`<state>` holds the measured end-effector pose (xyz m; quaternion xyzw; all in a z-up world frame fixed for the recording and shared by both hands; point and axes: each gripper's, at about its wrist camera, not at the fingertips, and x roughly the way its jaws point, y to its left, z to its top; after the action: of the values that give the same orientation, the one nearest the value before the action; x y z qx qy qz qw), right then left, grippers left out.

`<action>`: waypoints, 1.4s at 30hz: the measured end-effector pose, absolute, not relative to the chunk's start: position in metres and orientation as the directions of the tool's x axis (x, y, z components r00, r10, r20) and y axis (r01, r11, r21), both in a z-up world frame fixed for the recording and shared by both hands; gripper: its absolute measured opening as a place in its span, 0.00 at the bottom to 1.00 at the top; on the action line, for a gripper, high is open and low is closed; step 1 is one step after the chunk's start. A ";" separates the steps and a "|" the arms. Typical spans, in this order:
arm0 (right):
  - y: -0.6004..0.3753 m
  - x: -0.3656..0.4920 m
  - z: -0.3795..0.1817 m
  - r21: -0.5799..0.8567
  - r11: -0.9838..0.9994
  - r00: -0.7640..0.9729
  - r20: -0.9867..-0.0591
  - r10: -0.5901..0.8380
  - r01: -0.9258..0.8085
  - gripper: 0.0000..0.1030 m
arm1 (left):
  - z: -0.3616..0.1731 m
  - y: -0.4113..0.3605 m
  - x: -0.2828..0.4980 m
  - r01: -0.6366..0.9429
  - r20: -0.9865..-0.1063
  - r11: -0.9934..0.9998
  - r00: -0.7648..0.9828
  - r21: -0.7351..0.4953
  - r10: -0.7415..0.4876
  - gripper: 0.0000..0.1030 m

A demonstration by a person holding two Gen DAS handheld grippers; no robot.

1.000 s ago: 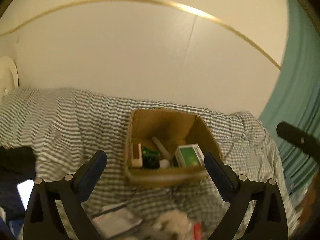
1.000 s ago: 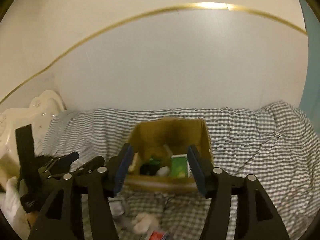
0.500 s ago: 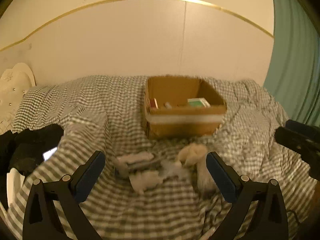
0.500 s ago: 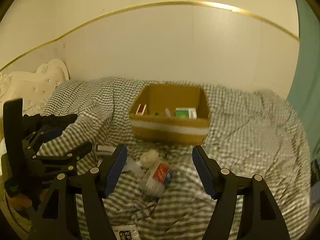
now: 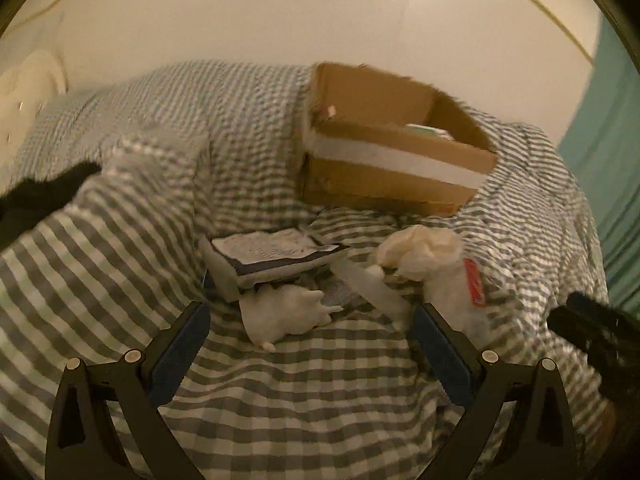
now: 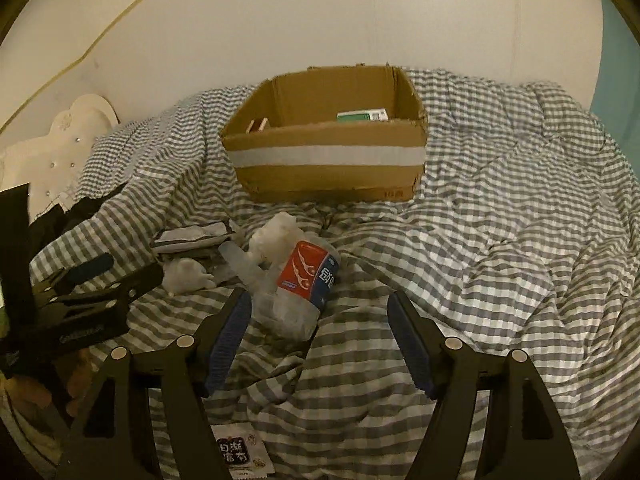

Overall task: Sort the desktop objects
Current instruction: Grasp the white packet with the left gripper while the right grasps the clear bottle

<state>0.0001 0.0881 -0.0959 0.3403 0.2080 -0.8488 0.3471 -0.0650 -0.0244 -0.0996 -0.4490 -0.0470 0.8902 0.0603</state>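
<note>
On the checked bedspread lies a small heap: a crushed clear bottle (image 6: 306,280) with a red and blue label, a crumpled white tissue (image 5: 286,314), a flat printed packet (image 5: 276,256) and another pale wad (image 5: 420,246). My left gripper (image 5: 310,348) is open just short of the tissue, which lies ahead between its fingers. My right gripper (image 6: 320,340) is open too, and the bottle's end sits between its tips nearer the left finger, with neither pad touching it. Behind the heap stands a cardboard box (image 6: 328,136) holding a green carton (image 6: 362,115).
A small dark-printed sachet (image 6: 240,456) lies under my right gripper. In the right wrist view the left gripper (image 6: 92,280) is low at the left edge. A cream headboard (image 6: 60,148) and dark cloth (image 5: 36,196) are on the left, a teal curtain (image 5: 616,160) on the right.
Both grippers have come down and tipped toward the bed, so the heap now lies right at their fingertips. The box has gone up in both views. The right jaws stand slightly wider.
</note>
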 end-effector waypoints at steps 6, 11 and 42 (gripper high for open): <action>0.068 -0.012 -0.111 -0.107 -0.651 -0.484 -0.761 -0.433 0.752 0.68 | -0.105 -0.038 -0.093 0.045 -0.813 -0.993 -0.579 -0.112 0.065 1.00; 0.055 -0.026 -0.120 -0.031 -0.654 -0.416 -0.795 -0.442 0.755 0.68 | -0.118 -0.044 -0.108 0.117 -0.836 -0.991 -0.549 -0.070 -0.006 1.00; 0.041 -0.055 -0.172 -0.001 -0.687 -0.359 -0.853 -0.378 0.726 0.64 | -0.124 -0.039 -0.128 -0.057 -0.870 -0.998 -0.492 0.024 0.007 1.00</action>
<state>-0.0549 0.0408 -0.1716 0.4491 0.1938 -0.8013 0.3445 -0.1282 -0.0387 -0.1241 -0.5035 0.0246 0.8634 0.0187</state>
